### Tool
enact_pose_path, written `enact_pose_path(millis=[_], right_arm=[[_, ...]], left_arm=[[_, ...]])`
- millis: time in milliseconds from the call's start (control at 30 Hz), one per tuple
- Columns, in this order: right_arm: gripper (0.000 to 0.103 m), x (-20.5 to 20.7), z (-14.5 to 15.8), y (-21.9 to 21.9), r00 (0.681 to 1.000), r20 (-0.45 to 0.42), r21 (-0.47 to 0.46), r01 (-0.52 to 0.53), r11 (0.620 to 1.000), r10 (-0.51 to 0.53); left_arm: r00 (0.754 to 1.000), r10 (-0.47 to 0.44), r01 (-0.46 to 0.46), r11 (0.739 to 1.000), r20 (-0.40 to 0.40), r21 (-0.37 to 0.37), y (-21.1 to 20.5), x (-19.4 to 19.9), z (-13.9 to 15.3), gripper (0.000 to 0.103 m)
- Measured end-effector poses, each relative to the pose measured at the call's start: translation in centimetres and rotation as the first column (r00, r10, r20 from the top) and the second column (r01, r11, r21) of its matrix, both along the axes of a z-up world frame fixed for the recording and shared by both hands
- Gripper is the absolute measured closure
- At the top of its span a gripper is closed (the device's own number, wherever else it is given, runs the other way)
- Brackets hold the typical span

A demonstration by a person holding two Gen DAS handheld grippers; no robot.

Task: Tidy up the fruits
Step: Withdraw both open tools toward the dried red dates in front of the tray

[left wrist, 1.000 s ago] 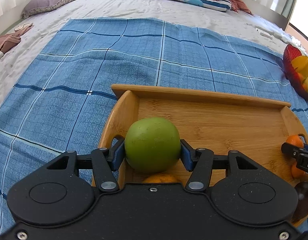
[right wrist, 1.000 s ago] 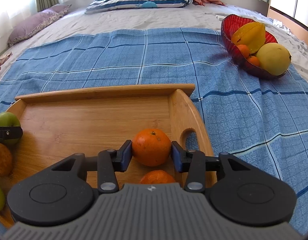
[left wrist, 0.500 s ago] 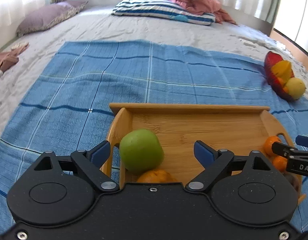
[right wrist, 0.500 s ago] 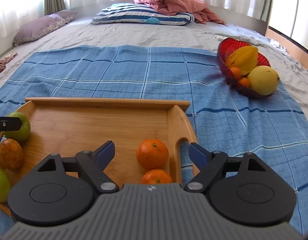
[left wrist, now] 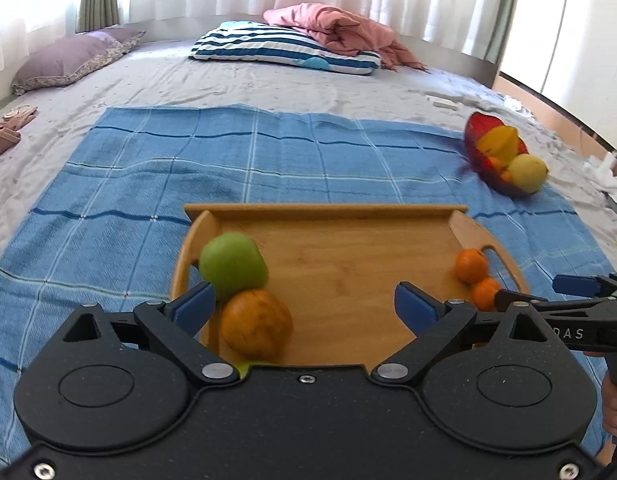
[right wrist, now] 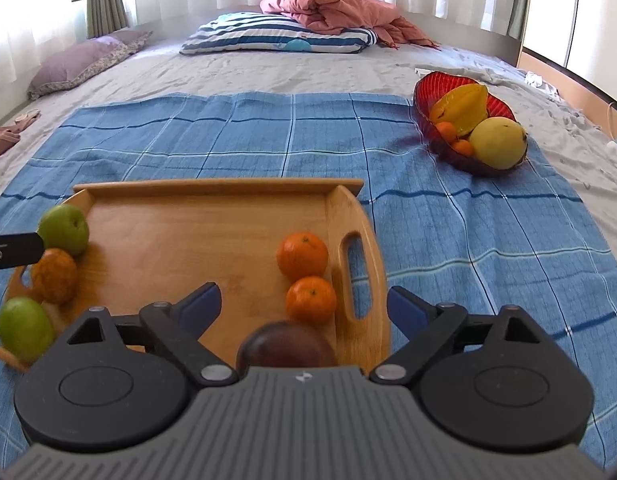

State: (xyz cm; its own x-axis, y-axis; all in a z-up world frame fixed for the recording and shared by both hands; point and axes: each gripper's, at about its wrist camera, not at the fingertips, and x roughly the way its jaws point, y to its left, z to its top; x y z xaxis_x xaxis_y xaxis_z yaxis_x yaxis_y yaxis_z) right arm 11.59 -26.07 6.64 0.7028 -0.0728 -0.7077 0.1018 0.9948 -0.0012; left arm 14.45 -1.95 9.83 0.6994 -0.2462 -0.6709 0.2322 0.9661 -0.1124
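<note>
Both tongs let go, pulled back. Green apple (left wrist: 233, 266), round, lower left on tray (left wrist: 348, 212). Left gripper (left wrist: 306, 307), right gripper (right wrist: 304, 307) opening wide, empty.

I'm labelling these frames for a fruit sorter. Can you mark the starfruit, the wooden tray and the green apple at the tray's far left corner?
starfruit (right wrist: 464, 106): right wrist view, middle of its yellow body.
wooden tray (right wrist: 212, 232): right wrist view, bare floor near its middle.
green apple (left wrist: 233, 264): left wrist view, centre of its skin.
</note>
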Motion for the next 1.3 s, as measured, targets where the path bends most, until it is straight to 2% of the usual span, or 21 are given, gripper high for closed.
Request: enact_pose_path(millis=[433, 867, 1300], right_arm=[[0.003, -3.9, -0.6, 0.8, 0.999, 0.023, -0.018, -0.031, 0.999, 0.031], [0.003, -6.2, -2.3, 0.6, 0.999, 0.048, -0.038, -0.017, 0.999, 0.019], [0.002, -9.1, -4.1, 0.9, 0.989, 0.138, -0.062, -0.052, 0.997, 0.060]], left_arm=[[0.999, -0.042, 0.042, 0.999, 0.019, 0.002, -0.7, -4.8, -1.0, 0.006], [0.998, -0.050, 0.050, 0.999, 0.025, -0.009, -0.7, -7.1, -2.4, 0.005], [0.996, -0.066, 0.065, 0.998, 0.056, 0.017, -1.1, -9.4, -4.5, 0.004]])
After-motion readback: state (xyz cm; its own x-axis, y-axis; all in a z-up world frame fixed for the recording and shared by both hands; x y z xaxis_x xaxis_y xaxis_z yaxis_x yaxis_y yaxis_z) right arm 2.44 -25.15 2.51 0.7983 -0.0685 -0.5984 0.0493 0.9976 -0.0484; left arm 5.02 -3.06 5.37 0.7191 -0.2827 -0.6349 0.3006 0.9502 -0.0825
